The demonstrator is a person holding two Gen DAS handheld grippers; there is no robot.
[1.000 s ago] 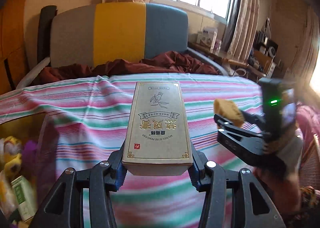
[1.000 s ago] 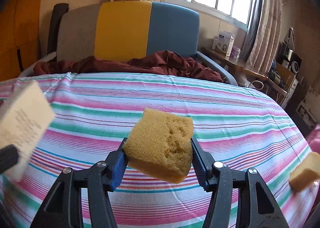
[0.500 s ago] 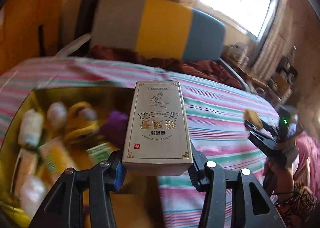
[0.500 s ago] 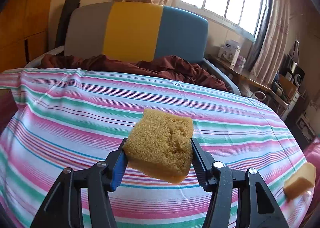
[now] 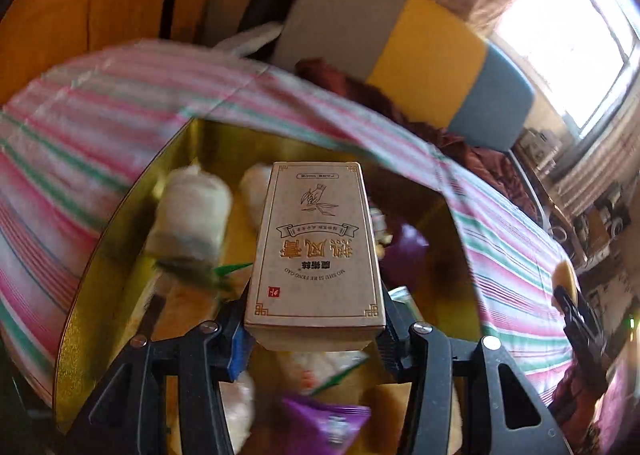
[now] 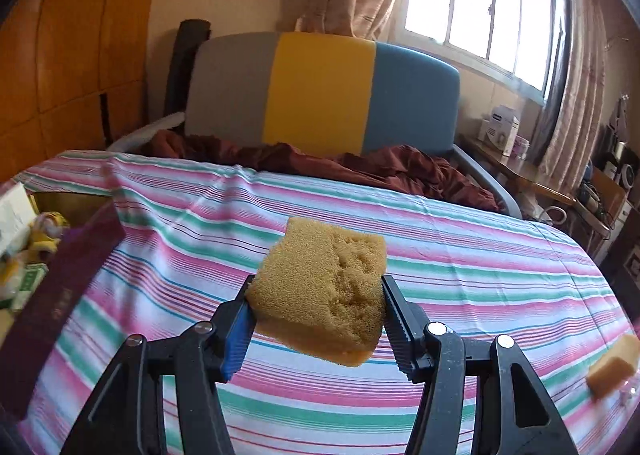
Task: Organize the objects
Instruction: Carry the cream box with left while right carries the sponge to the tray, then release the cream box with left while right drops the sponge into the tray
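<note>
My left gripper (image 5: 316, 323) is shut on a tan cardboard box (image 5: 316, 247) with gold print, held above an open gold-lined storage box (image 5: 120, 255) full of wrapped packets. My right gripper (image 6: 316, 319) is shut on a yellow sponge (image 6: 320, 287), held above the striped bedspread (image 6: 440, 263). The right gripper with its sponge also shows in the left wrist view (image 5: 576, 315) at the far right. The storage box shows in the right wrist view (image 6: 52, 279) at the left edge.
A second yellow sponge (image 6: 614, 365) lies on the bedspread at the right edge. A dark red blanket (image 6: 360, 167) lies at the bed's far side before a grey, yellow and blue headboard (image 6: 324, 95). A cluttered side table (image 6: 532, 175) stands at right.
My left gripper has swung left with the tan box, from over the bedspread to over the open storage box. My right gripper has kept the sponge and shifted a little left.
</note>
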